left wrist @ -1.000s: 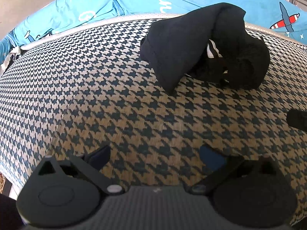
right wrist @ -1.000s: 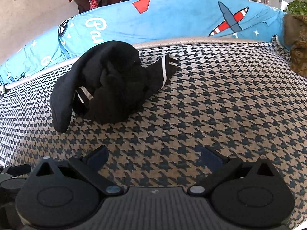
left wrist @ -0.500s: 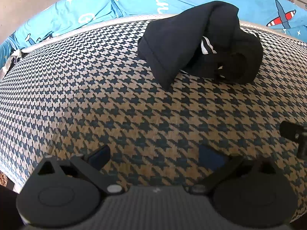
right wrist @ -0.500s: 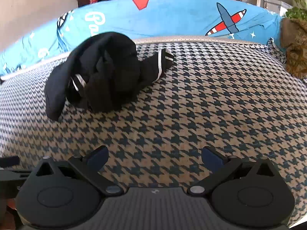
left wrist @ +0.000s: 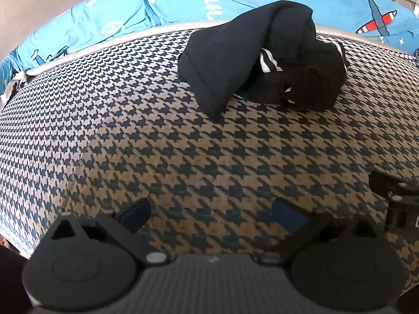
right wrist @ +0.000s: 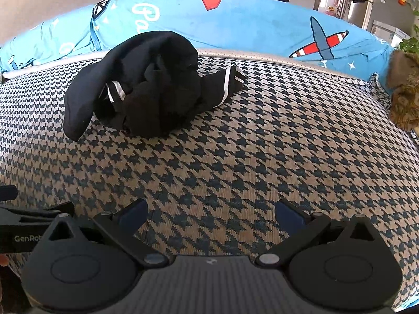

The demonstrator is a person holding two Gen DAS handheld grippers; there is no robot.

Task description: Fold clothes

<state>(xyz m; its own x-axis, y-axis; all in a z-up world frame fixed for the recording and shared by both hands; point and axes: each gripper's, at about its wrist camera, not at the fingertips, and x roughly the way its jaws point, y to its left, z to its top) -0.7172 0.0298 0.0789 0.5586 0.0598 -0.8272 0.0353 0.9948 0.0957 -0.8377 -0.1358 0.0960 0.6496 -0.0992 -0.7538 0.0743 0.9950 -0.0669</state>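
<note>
Two hand-held grippers are hovering over the houndstooth cover (right wrist: 262, 144): I am keeping the left hand-held gripper (left wrist: 210, 216) spread and empty, and the right hand-held gripper (right wrist: 210, 214) likewise. The left tool's side is reading "GenRob", cut off. The black garment (right wrist: 146, 83), white-striped, is lying crumpled well ahead. Behind it, a blue sheet (right wrist: 262, 23) is showing aeroplanes and cursive "Pa".

Bright daylight, sharp focus, strong fisheye edge warping
</note>
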